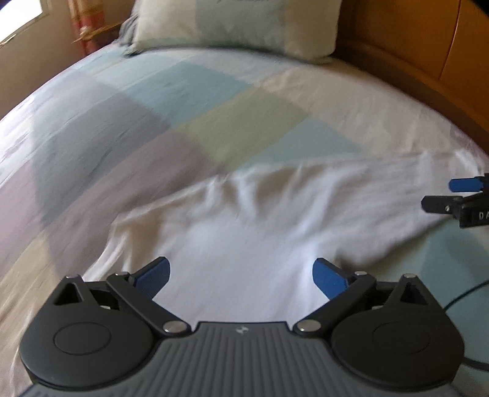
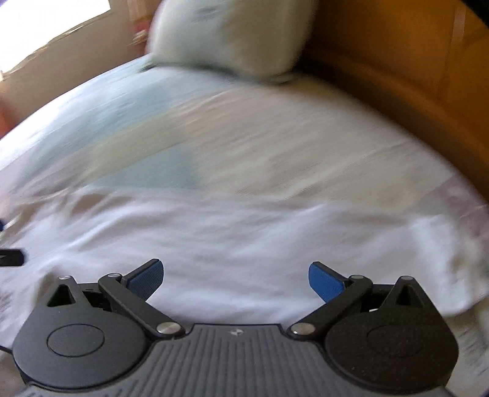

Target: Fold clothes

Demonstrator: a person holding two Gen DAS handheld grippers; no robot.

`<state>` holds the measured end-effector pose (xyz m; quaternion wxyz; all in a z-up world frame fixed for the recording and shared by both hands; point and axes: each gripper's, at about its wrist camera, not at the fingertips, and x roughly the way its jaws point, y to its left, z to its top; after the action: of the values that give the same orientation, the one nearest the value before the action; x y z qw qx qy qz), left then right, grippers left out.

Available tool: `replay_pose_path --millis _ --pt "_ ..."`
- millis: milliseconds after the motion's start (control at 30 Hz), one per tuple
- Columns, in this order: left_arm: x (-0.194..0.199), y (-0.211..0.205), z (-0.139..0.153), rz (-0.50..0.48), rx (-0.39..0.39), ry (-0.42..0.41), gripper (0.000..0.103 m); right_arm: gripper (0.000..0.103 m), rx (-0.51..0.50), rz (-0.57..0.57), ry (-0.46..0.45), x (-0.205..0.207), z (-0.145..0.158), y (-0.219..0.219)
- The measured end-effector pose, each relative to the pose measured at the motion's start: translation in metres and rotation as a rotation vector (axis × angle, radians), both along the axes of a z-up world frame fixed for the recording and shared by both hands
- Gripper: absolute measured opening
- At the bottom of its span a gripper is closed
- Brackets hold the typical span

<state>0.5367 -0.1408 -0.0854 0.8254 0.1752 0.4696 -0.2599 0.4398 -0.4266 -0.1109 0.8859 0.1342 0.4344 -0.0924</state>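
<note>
Both grippers are hanging over the white garment (image 1: 244,220) that's lying rumpled on the bed (image 1: 128,122), left gripper (image 1: 241,276) and right gripper (image 2: 236,276) jaws spread wide, gripping nothing.

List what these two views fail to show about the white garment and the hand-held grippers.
- White garment: type and layout unclear; motion blur in both views, near edge hidden behind the left hand-held gripper.
- Right hand-held gripper: in the left wrist view, cut off by the right edge.
- Pillow: top cropped by the frame.
</note>
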Motion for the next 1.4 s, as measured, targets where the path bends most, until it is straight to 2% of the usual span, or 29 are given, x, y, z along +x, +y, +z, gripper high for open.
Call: replay_pose_path --millis 167,333,467,567,667,833,900,1000,1067,1167,1267,1333,1400 --pt "-0.046 0.058 0.005 0.088 0.06 0.063 0.099 0.103 0.039 0.262 0.014 -0.004 0.012 0.067" --pt "-0.056 0.109 -0.014 0.258 0.015 0.135 0.099 0.103 0.06 0.469 0.001 -0.008 0.029 0.125" --pt "-0.061 0.148 -0.031 0.394 -0.029 0.184 0.099 0.103 0.022 0.564 0.001 -0.004 0.037 0.162" --pt "-0.064 0.176 -0.043 0.493 -0.059 0.218 0.099 0.103 0.038 0.591 0.021 0.001 0.041 0.18" --pt "-0.068 0.198 -0.037 0.532 -0.043 0.206 0.099 0.103 0.029 0.614 0.035 0.005 0.042 0.192" --pt "-0.08 0.23 -0.028 0.583 -0.197 0.189 0.099 0.103 0.0 0.638 0.042 0.008 0.046 0.213" --pt "-0.081 0.235 -0.031 0.582 -0.215 0.187 0.099 0.103 -0.007 0.642 0.044 0.01 0.048 0.223" --pt "-0.08 0.25 -0.042 0.634 -0.246 0.227 0.099 0.103 -0.005 0.642 0.055 0.012 0.05 0.238" --pt "-0.085 0.261 -0.039 0.629 -0.288 0.223 0.099 0.103 -0.012 0.64 0.062 0.012 0.052 0.247" --pt "-0.09 0.271 -0.026 0.617 -0.268 0.239 0.099 0.103 -0.035 0.635 0.065 0.014 0.054 0.257" --pt "-0.092 0.288 -0.01 0.597 -0.356 0.206 0.099 0.103 -0.046 0.628 0.059 0.017 0.056 0.266" --pt "-0.087 0.295 -0.011 0.586 -0.379 0.194 0.099 0.103 -0.054 0.624 0.056 0.019 0.057 0.272" --pt "-0.08 0.3 -0.021 0.578 -0.394 0.229 0.099 0.103 -0.06 0.623 0.053 0.021 0.058 0.279"
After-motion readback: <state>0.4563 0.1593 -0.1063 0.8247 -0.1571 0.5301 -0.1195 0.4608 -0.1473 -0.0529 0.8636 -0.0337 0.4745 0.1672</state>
